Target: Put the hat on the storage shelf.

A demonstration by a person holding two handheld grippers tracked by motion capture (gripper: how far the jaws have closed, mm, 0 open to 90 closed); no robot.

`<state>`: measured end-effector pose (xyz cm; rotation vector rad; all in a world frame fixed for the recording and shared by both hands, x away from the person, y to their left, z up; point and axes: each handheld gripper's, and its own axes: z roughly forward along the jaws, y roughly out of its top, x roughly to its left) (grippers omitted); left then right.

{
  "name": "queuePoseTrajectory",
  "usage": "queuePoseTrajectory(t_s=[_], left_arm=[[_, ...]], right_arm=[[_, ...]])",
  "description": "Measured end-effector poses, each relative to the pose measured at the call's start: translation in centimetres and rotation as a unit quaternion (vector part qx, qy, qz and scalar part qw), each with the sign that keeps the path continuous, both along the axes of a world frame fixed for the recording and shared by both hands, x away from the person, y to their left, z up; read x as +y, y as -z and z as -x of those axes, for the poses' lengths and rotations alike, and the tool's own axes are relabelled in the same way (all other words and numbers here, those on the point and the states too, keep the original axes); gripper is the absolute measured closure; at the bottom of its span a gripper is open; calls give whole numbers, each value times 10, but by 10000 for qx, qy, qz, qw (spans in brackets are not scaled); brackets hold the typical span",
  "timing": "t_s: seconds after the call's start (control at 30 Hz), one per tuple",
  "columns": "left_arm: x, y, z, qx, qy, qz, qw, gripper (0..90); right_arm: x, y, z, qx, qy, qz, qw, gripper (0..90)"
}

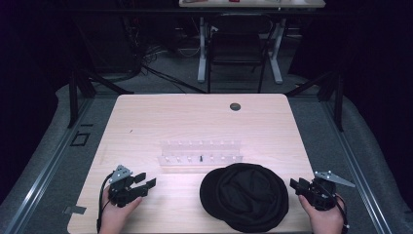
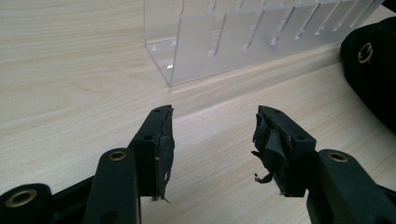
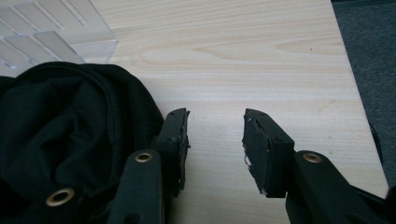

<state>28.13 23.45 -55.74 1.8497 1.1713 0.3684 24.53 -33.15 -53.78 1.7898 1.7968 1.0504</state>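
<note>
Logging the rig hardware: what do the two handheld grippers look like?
Both are black two-jaw units. The left gripper and right gripper each carry a grey three-cornered plate on top and trail a black cable. Close up, the jaw arms have brass-coloured rivets, and the black pads look frayed at the edges.

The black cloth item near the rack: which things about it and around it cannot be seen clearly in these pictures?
- Black cloth item: its kind is unclear; folds hide its shape in the high view, and the frame edges cut it in both gripper views.
- Clear rack: a small dark thing in one slot is too small to identify.
- Round dark spot on the table: too small to identify.
</note>
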Motion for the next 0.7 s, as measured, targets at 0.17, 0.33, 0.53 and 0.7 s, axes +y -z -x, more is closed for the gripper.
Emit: queuePoseTrajectory(t_s=[0.17,0.33,0.53,0.7], left_arm=[[-1,1,0,-47,-6,-28,10000,465],[0,1,-1,-50,-23,-63,10000,460],[2,1,0,-94,-66,-54,9999,459],[3,-1,1,-123,-37,-25,9999,459]], right_arm=[[1,1,-2,83,-78,90,9999,587],[4,2,-3,236,-166,140,9995,577],[11,-11,-4,287,-348,469,9979,617],[13,-22,-7,573,-501,639,9951,670]])
